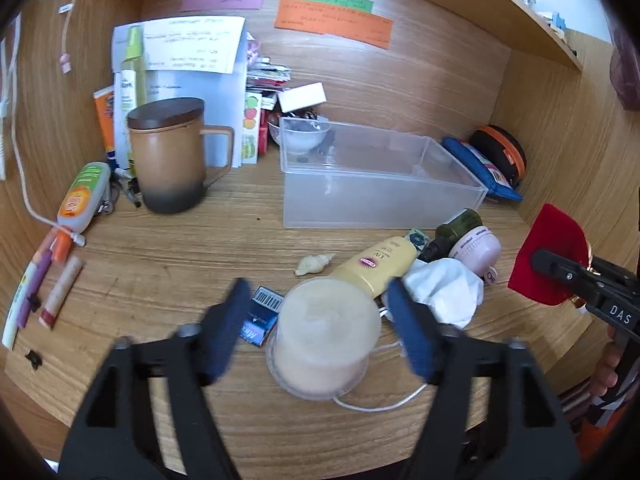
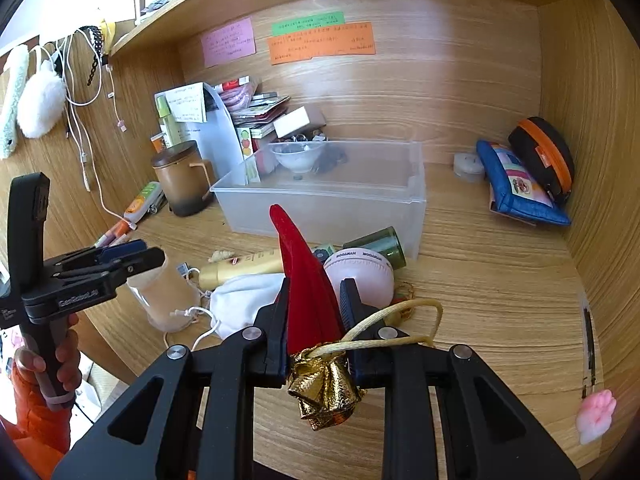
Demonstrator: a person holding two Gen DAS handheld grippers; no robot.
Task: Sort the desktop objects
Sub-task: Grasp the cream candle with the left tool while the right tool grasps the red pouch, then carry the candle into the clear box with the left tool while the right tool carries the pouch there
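Note:
My left gripper (image 1: 320, 320) is open, its blue pads on either side of an upturned frosted plastic cup (image 1: 324, 340) on the desk, apart from it. The cup also shows in the right wrist view (image 2: 164, 296). My right gripper (image 2: 314, 296) is shut on a red velvet pouch (image 2: 308, 276) with a gold top and yellow cord, held above the desk; the pouch shows at the right in the left wrist view (image 1: 552, 252). A clear plastic bin (image 1: 380, 176) stands behind, holding a small white bowl (image 1: 304, 136).
A yellow UV tube (image 1: 380, 264), white cloth (image 1: 444, 288), pink jar (image 1: 476, 248), green bottle (image 1: 456, 228), seashell (image 1: 314, 264) and blue box (image 1: 258, 316) lie near the cup. A brown lidded mug (image 1: 172, 156) stands left. Blue pouch (image 2: 516, 188) at right wall.

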